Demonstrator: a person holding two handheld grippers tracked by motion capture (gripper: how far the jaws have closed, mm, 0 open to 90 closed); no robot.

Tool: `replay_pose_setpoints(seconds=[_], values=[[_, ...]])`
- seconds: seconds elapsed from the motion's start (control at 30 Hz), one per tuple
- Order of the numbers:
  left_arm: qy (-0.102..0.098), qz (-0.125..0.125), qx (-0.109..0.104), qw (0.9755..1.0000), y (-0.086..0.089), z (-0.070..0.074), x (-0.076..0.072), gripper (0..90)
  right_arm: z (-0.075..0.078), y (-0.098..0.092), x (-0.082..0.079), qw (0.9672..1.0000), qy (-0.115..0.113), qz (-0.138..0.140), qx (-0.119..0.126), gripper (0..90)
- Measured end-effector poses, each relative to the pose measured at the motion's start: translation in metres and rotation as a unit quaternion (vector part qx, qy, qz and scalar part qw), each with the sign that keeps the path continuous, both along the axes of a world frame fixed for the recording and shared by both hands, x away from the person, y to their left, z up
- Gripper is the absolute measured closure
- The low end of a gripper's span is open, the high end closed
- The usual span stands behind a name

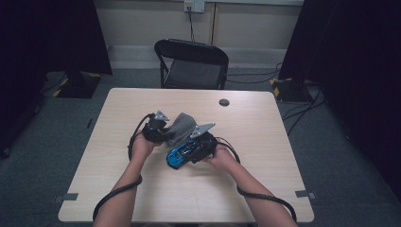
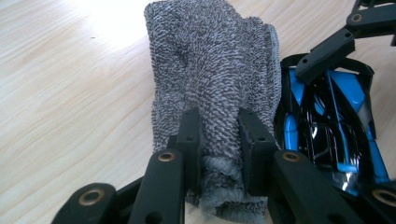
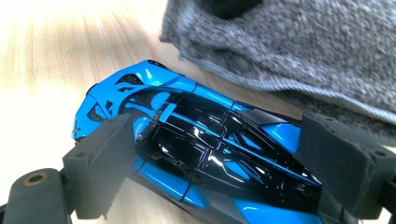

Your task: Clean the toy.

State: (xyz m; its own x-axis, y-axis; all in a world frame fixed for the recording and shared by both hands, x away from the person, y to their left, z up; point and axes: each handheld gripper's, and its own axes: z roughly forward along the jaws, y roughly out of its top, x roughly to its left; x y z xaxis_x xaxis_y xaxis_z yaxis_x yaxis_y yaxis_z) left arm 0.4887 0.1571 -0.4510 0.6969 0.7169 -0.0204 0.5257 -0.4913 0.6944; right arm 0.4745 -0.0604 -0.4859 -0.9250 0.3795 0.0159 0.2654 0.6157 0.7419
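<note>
A blue and black toy car sits near the middle of the wooden table, with my right gripper shut across its body. In the right gripper view the foam pads press on both flanks of the car, nose pointing up-left. My left gripper is shut on a folded grey knitted cloth, which hangs forward beside the car. From above, the cloth lies between the left gripper and the right one, over the car's far side. The cloth also looms just behind the car.
A black folding chair stands behind the table's far edge. A small dark round disc lies on the table at the back. Dark curtains flank the room, and cables run across the floor at the right.
</note>
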Motion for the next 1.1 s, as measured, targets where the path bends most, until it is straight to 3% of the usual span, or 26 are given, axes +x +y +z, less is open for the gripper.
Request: replay_pose_setpoints(seconds=[0.5,1.1], values=[[0.013,-0.003,0.016,0.9998,-0.02,-0.015,0.014,72.7,0.0,0.0,0.0,1.0,0.0,0.001,0.0,11.4],[0.018,-0.018,0.026,0.9993,-0.026,-0.024,0.01,72.8,0.0,0.0,0.0,1.0,-0.001,0.002,0.002,11.4]])
